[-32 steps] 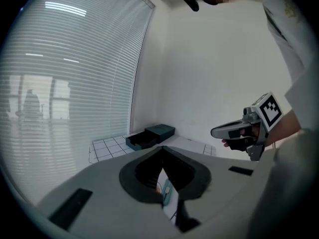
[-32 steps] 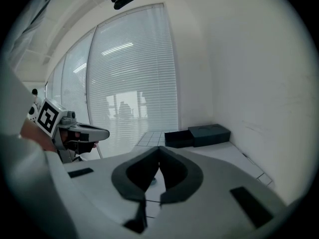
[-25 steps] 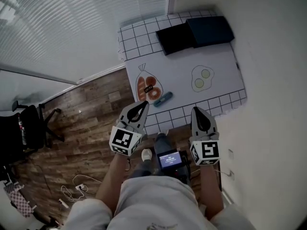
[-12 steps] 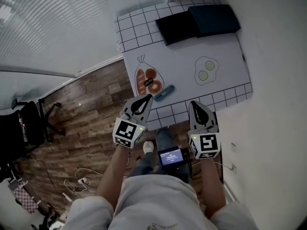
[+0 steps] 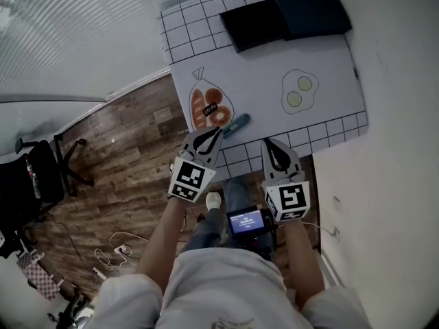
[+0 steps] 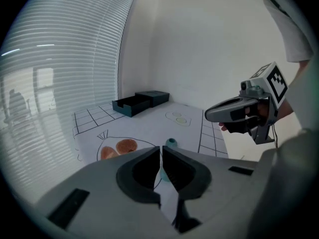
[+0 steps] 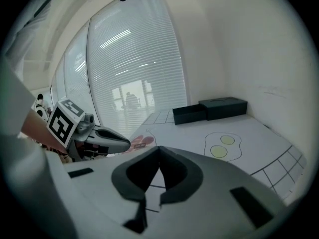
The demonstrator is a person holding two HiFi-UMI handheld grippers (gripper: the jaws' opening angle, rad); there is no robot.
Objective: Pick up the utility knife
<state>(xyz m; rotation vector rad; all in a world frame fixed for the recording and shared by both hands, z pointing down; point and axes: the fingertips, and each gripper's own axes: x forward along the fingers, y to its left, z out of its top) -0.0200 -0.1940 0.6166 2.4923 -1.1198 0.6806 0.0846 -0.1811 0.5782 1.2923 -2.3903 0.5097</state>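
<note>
The teal utility knife [image 5: 235,125] lies on the white table mat [image 5: 322,108], next to a printed bag of bread [image 5: 208,108]. In the left gripper view its end [image 6: 171,143] peeks out just beyond the jaws. My left gripper [image 5: 217,131] is shut and empty, its tips just short of the knife's near end. My right gripper [image 5: 268,145] is shut and empty too, hovering over the mat's near checked border, to the right of the knife. In the right gripper view its jaw tips [image 7: 159,150] meet with nothing between them.
Two dark boxes [image 5: 287,18] stand at the mat's far end, one an open tray. A fried-egg drawing [image 5: 300,90] lies mid-mat. A white wall runs along the right, blinds along the left. A small screen device [image 5: 246,221] hangs at the person's waist. Wood floor lies below.
Both grippers have sunk and moved forward toward the mat. The left one's tips have come close to the knife. Both stayed shut.
</note>
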